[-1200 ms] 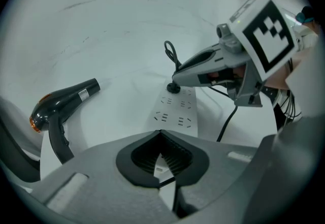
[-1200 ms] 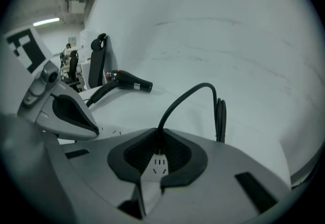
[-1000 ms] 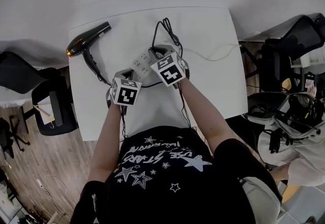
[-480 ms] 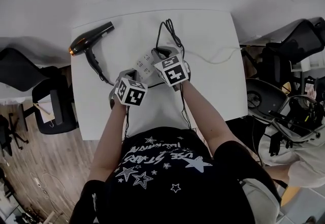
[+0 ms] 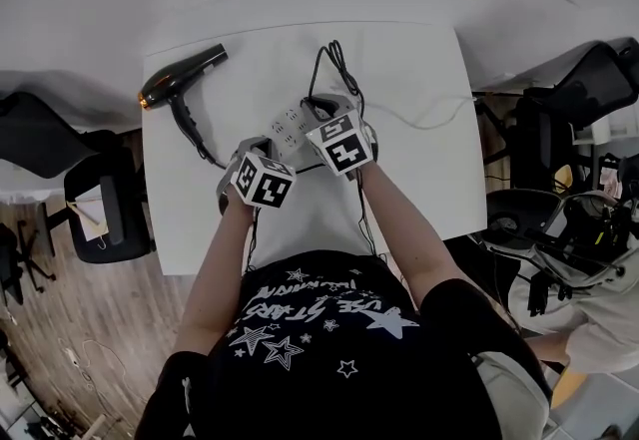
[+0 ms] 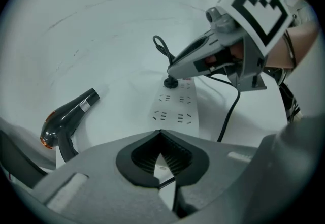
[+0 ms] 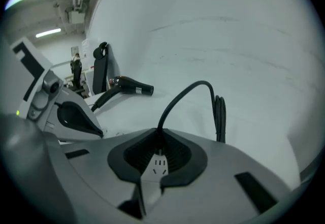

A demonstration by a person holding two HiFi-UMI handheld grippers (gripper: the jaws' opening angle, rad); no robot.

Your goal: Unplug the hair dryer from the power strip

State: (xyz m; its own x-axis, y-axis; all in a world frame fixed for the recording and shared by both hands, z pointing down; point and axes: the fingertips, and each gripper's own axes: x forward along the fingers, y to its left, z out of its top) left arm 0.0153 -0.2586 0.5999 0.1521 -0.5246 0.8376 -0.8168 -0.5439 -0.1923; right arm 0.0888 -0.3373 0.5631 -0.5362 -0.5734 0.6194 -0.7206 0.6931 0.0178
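Observation:
The black hair dryer [image 5: 180,77] lies at the white table's far left corner, also seen in the left gripper view [image 6: 68,119]. A white power strip [image 5: 290,127] [image 6: 175,106] lies mid-table. A black plug [image 6: 170,84] sits in the strip's far end. My right gripper [image 5: 318,111] [image 6: 171,75] [image 7: 158,153] is shut on that plug, and the plug's black cord [image 7: 188,91] rises out from between its jaws. My left gripper [image 5: 266,147] [image 6: 161,139] is shut, tips down on the strip's near end. The plug itself is hidden in the right gripper view.
The table [image 5: 419,179] also carries a bundled loop of black cord [image 5: 334,59] beyond the strip and a thin white cable [image 5: 429,114] running to the right edge. Black chairs stand off the left side [image 5: 100,209] and the right side [image 5: 589,79].
My left gripper has rolled a little about its own axis while staying on the strip. The right gripper keeps its hold at the plug without moving.

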